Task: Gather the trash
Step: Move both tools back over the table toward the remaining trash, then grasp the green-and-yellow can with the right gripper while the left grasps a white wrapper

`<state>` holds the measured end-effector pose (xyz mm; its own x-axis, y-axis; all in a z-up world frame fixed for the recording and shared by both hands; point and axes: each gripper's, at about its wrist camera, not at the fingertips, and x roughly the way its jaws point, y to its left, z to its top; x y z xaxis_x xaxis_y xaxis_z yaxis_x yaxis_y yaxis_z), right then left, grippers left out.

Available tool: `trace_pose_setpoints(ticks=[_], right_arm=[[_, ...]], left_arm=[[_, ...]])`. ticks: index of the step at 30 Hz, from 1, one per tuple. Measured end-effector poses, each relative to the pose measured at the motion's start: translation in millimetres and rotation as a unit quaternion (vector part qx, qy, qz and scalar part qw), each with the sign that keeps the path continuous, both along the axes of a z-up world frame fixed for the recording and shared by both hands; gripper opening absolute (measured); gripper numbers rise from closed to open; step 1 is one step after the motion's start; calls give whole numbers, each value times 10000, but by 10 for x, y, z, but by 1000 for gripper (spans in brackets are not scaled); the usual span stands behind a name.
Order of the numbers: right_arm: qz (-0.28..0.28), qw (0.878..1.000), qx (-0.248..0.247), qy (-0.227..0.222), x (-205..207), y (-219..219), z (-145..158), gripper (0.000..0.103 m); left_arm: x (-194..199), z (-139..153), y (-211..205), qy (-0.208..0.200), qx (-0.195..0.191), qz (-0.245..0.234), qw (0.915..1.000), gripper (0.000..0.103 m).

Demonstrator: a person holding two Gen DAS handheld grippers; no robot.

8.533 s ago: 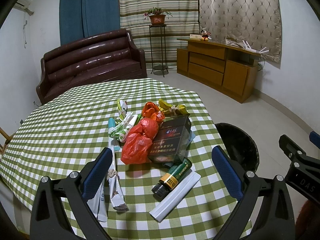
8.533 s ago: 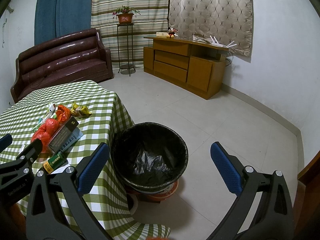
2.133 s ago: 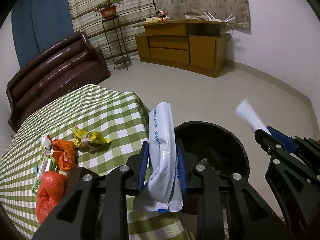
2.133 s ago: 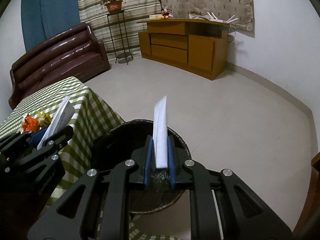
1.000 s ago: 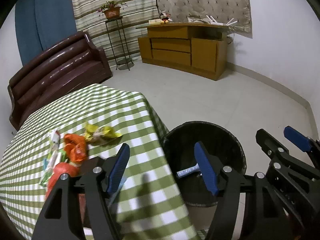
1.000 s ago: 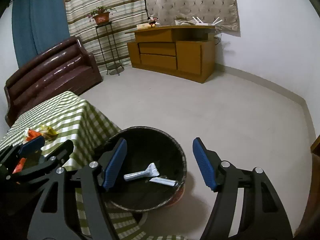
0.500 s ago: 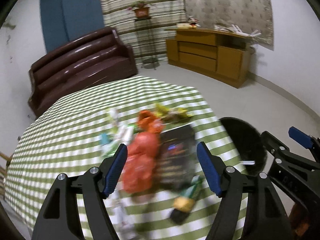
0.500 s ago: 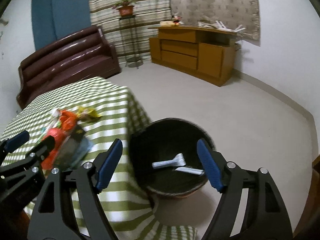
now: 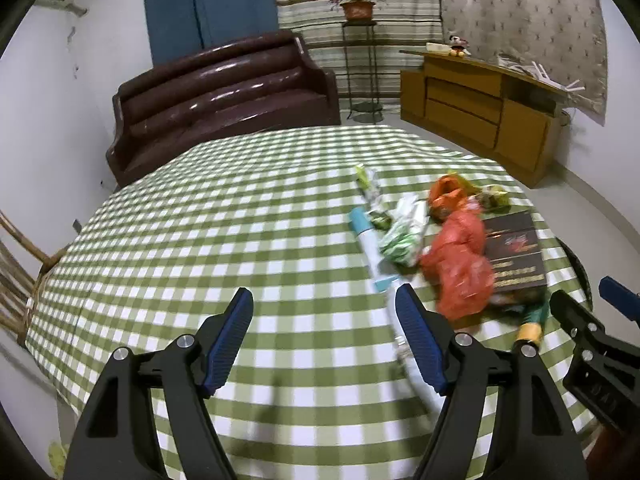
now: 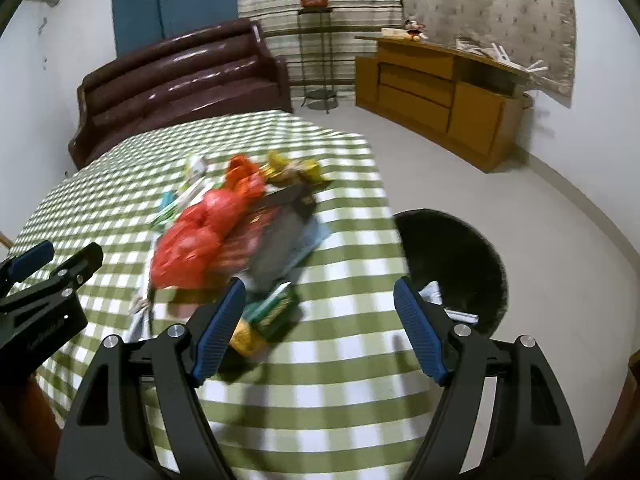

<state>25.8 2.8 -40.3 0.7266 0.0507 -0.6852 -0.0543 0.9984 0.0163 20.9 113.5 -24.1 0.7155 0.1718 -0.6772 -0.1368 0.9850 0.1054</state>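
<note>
Left wrist view: my left gripper [image 9: 324, 336] hangs over bare green-checked tabletop [image 9: 224, 240], jaws wide apart, nothing between them. A brown sofa [image 9: 216, 92] stands beyond the far edge. To the right lies the trash pile: white-and-teal tube [image 9: 368, 248], green-white wrapper [image 9: 402, 236], orange bag [image 9: 446, 196], red bag [image 9: 460, 268], dark box [image 9: 514, 252], and a green-and-gold bottle [image 9: 530, 322] near the tabletop's edge. A long white wrapper [image 9: 412, 364] runs partly behind my right-hand finger. My right gripper [image 9: 592, 312] pokes in at the far right. Of the bin only a dark sliver shows here.

Right wrist view: my left gripper [image 10: 52, 260] shows at the left edge. The same pile sits blurred, with a yellow wrapper [image 10: 296, 170] at its far end. My right gripper [image 10: 320, 324] is also spread wide and empty, the bottle [image 10: 264, 318] just beside its left finger. Only this view shows the black bin [image 10: 452, 256] on the floor beside the tabletop, with white wrappers [image 10: 434, 290] lying inside.
</note>
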Motion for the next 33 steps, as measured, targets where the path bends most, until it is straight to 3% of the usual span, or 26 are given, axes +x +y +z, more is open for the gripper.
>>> trace_pose_setpoints(ticks=[9,17,25,28,30,32,33], right_arm=[[-19,9993,-279,251,33,166,-174,74],[-210,9986,-380,317,43,7,-219,61],[-190,9990,-326,243,72,-53,-202,59],[-135,9989,-374,231,92,-48,-213,45],[-115,9990,-373,216,95,-60,-210,40],[-58,9993,-279,243,99,-78,-211,25],[-44,9994,-231,264,103,-92,-211,23]], left_arm=[[-65,-84,144,88,-117,29,9999,72],[-71,-143,107,167,-162,-39,9997,72],[-60,-197,7,244,-141,-93,9996,72],[-51,-216,-6,289,-162,-72,9994,72],[-49,-227,-31,316,-161,-85,9993,72],[-52,-238,-71,344,-171,-113,9992,72],[-49,-245,-91,353,-180,-121,9991,72]])
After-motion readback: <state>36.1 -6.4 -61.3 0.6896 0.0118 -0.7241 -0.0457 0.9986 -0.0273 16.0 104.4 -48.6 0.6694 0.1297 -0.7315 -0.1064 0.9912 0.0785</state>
